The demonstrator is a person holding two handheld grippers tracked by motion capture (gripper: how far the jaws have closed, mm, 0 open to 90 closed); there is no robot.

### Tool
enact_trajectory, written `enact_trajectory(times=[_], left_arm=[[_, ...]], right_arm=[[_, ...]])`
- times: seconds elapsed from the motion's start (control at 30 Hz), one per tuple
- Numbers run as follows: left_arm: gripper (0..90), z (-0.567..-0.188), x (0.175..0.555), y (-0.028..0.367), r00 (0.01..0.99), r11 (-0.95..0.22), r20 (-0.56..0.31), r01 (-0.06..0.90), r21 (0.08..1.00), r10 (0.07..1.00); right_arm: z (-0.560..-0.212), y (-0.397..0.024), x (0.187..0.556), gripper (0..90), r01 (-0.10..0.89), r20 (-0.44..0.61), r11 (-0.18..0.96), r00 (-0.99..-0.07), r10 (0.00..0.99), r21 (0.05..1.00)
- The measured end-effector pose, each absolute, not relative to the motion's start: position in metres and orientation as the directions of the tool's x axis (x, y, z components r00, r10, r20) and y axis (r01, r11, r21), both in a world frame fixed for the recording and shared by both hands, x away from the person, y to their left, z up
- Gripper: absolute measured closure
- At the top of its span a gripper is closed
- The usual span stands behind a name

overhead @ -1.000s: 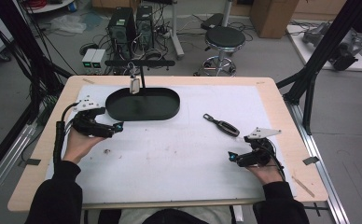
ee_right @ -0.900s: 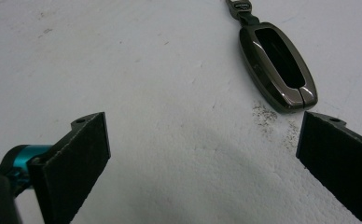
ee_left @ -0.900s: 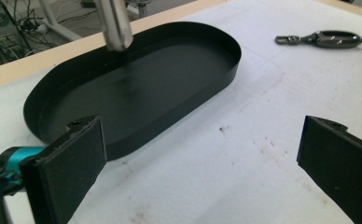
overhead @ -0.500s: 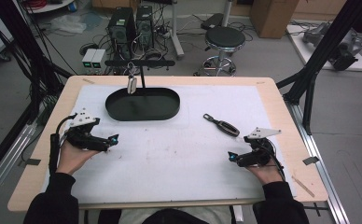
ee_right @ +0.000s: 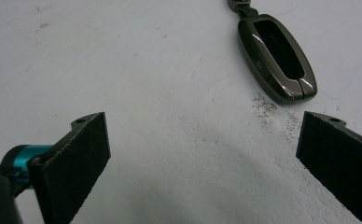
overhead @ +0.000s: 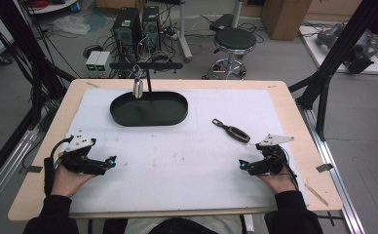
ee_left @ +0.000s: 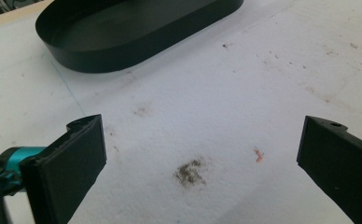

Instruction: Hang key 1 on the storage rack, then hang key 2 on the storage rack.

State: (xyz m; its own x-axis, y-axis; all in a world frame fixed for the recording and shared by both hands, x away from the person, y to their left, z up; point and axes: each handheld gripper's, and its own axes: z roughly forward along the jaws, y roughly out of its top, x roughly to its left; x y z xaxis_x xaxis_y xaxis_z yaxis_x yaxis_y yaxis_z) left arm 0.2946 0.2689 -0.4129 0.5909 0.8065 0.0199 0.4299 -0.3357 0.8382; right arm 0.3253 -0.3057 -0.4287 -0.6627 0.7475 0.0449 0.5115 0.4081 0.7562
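A: So where's the key fob (overhead: 232, 131) for us right now?

B: Lying flat on the white mat (overhead: 177, 161), right half of the table (overhead: 294, 112), just ahead of our right gripper (overhead: 245, 165). Close, but not touching. In the right gripper view the fob (ee_right: 278, 56) sits off the tip of one jaw.

A: Jaws?

B: Spread wide on both, nothing between them. Our left gripper (overhead: 110, 162) is low on the left side, near the front edge, with bare stained mat under it.

A: And the black tray (overhead: 149, 108)?

B: Up at the back, ahead of our left gripper, well apart from the fob. Looks empty from the left gripper view (ee_left: 123, 32).
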Motion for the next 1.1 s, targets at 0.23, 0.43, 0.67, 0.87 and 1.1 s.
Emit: enact_trajectory(times=[0.23, 0.43, 0.67, 0.87, 1.1], left_arm=[[1.8, -0.421, 0.283, 0.273, 0.575, -0.32, 0.008, 0.443, 0.838, 0.818], [1.8, -0.422, 0.279, 0.276, 0.567, -0.301, 0.0, 0.436, 0.848, 0.824], [1.8, -0.425, 0.276, 0.278, 0.575, -0.315, 0.011, 0.432, 0.845, 0.818], [1.8, -0.428, 0.275, 0.278, 0.572, -0.329, 0.028, 0.429, 0.842, 0.82], [1.8, -0.43, 0.275, 0.279, 0.574, -0.336, 0.031, 0.433, 0.837, 0.818]], right_arm=[[-0.43, -0.306, 0.326, 2.0, 0.514, 0.045, 0.411, -0.663, 0.747, 0.753], [-0.425, -0.305, 0.33, 1.9, 0.507, 0.047, 0.395, -0.657, 0.752, 0.766], [-0.414, -0.298, 0.343, 2.0, 0.493, 0.047, 0.389, -0.663, 0.747, 0.778], [-0.409, -0.293, 0.359, 1.9, 0.512, 0.049, 0.401, -0.66, 0.749, 0.759], [-0.401, -0.286, 0.37, 2.0, 0.501, 0.026, 0.43, -0.674, 0.738, 0.751]])
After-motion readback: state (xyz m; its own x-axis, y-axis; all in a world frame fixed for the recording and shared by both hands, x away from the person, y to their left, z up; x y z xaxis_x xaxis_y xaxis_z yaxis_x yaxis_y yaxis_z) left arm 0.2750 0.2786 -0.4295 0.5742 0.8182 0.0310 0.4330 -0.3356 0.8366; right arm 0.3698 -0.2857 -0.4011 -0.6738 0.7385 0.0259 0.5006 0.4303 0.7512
